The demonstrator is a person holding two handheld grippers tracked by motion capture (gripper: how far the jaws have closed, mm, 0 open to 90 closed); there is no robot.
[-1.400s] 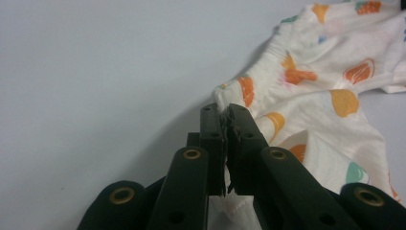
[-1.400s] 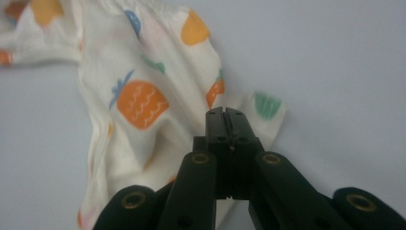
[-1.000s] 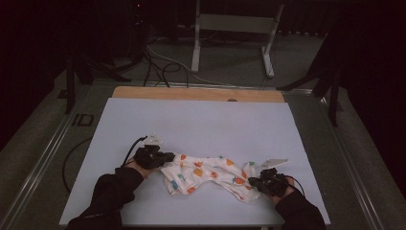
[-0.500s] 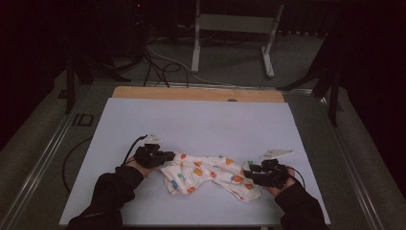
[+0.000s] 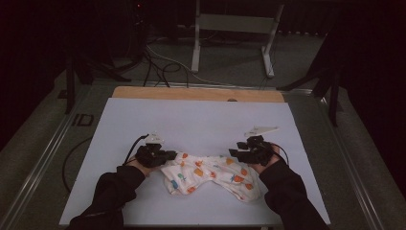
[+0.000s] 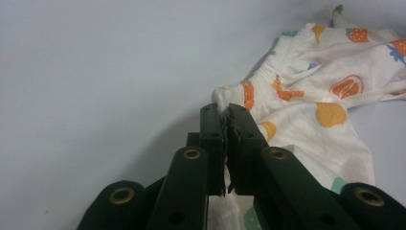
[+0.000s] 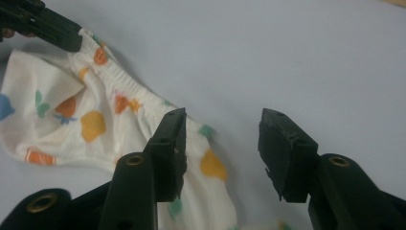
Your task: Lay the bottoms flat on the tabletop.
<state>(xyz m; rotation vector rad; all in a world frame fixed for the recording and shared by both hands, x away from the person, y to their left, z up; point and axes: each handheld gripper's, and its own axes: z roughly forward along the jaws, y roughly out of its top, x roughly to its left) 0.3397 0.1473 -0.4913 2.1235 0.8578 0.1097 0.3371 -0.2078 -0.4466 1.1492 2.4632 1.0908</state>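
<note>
The left gripper (image 6: 225,120) has its fingers (image 6: 210,129) closed tight on the elastic edge of the white printed cloth (image 5: 210,175), at the cloth's left end. The right gripper (image 7: 222,143) has just been opening; its fingers (image 7: 170,143) now stand approx. half apart with nothing pinched, the cloth lying under the one finger, w/o pressing. The cloth lies crumpled on the white surface (image 5: 191,120), near the front edge, btw. both hands.

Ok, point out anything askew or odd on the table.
The white fruit-print cotton garment lies bunched and wrinkled on the white table, not flat. The left gripper is shut on its elastic waistband. The right gripper has just been opening, with nothing pinched between its jaws.
</note>
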